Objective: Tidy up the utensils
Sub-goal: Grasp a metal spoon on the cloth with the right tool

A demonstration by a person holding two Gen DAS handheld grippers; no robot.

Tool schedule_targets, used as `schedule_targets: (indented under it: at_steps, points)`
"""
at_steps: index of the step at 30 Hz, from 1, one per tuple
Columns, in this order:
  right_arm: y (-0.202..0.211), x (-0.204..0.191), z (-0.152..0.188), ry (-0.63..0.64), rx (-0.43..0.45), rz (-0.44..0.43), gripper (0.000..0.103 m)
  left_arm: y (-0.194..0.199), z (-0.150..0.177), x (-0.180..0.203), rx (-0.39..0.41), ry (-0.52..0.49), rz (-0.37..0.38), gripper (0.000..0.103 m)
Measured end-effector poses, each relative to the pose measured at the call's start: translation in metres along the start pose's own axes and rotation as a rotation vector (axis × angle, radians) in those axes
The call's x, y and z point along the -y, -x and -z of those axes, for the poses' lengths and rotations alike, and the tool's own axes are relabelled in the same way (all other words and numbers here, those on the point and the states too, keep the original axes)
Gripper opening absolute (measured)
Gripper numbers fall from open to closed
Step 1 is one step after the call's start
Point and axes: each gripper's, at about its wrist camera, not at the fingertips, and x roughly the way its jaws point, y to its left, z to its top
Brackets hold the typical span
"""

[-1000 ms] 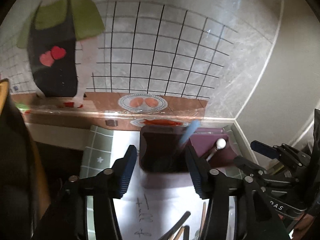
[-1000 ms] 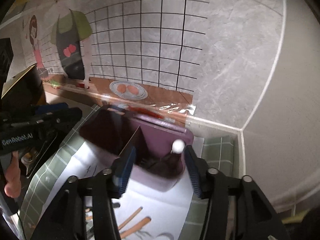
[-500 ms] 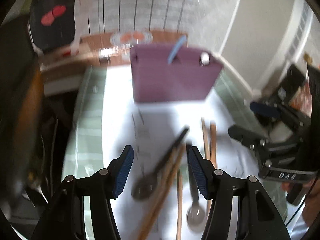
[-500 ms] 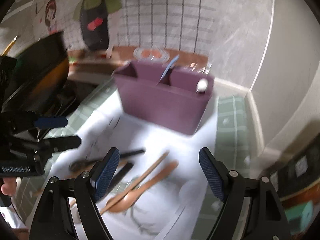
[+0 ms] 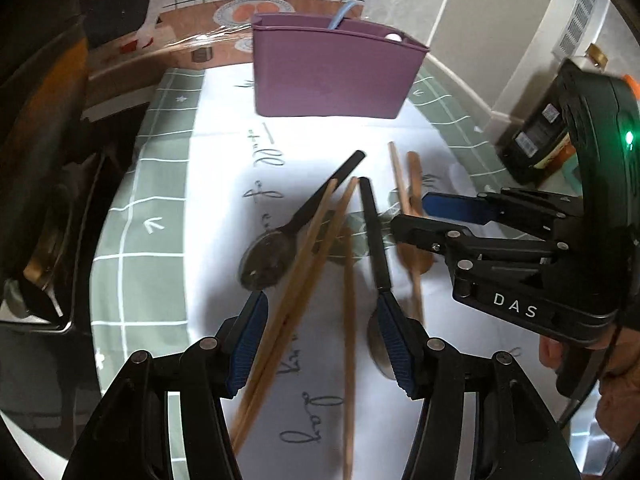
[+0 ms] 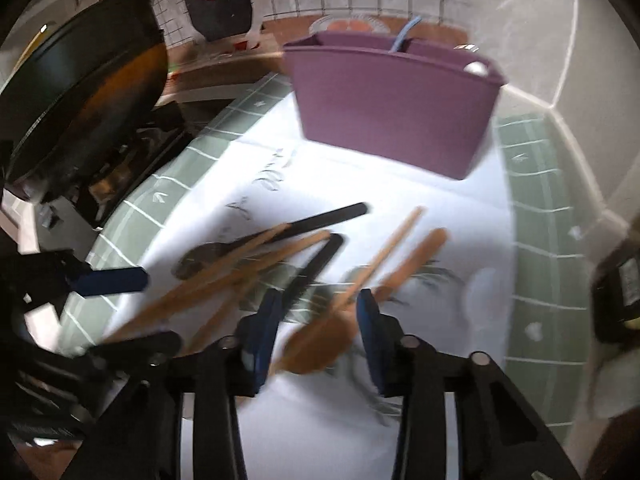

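Note:
A purple utensil holder (image 5: 332, 76) (image 6: 392, 116) stands at the far end of the white paper, with a light blue handle (image 5: 340, 16) and a white-tipped utensil (image 5: 394, 38) in it. Two black-handled spoons (image 5: 280, 236), wooden chopsticks (image 5: 304, 264) and a wooden spoon (image 6: 316, 344) lie loose on the paper. My left gripper (image 5: 320, 344) hangs open low over the chopsticks, which run between its fingers. My right gripper (image 6: 320, 328) is closing, with the wooden spoon's bowl between its blue pads; I see no pad pressing on it. The right wrist view is blurred.
A black pan (image 6: 80, 72) sits on a stove at the left. A dark jar (image 5: 536, 148) stands at the right by the wall. A green checked mat (image 5: 136, 216) lies under the paper. The wall runs close behind the holder.
Both grippers have pulled back from the holder and dropped toward the loose utensils. The right jaws stood wide half a second ago and are now narrower around the wooden spoon.

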Motion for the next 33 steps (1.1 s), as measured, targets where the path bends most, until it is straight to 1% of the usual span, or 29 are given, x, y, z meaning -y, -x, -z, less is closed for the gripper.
schedule_targets:
  at_steps: [3,5,8,11,14,16,21,27,33]
  points:
    - [-0.01,-0.01,-0.004,0.007,-0.03,0.001,0.029,0.005,0.004,-0.005,0.011,0.008,-0.052,0.057]
    - [-0.02,-0.015,-0.008,0.001,-0.055,0.009,0.027,0.009,0.006,-0.011,0.008,0.019,-0.074,0.057]
    - [-0.031,-0.017,-0.011,-0.017,-0.088,0.031,0.027,0.015,0.009,-0.018,0.011,0.036,-0.09,0.057]
    - [-0.036,-0.021,-0.014,0.006,-0.096,0.059,0.027,0.021,0.012,-0.023,0.016,0.044,-0.104,0.057]
    - [-0.037,-0.021,-0.014,0.023,-0.103,0.067,0.025,0.024,0.013,-0.023,0.016,0.049,-0.103,0.057]
    - [-0.036,-0.016,-0.014,0.012,-0.106,0.057,0.02,0.025,0.013,-0.023,0.014,0.056,-0.096,0.057]
    - [-0.023,0.001,-0.006,-0.006,-0.09,0.071,0.011,0.024,0.01,-0.018,0.007,0.044,-0.089,0.057]
    - [0.004,0.022,0.007,-0.019,-0.055,0.099,0.01,0.016,0.001,-0.005,0.0,0.003,-0.07,0.057]
    - [0.026,0.05,0.019,-0.083,-0.026,0.127,0.01,0.001,-0.013,0.01,-0.014,-0.055,-0.045,0.057]
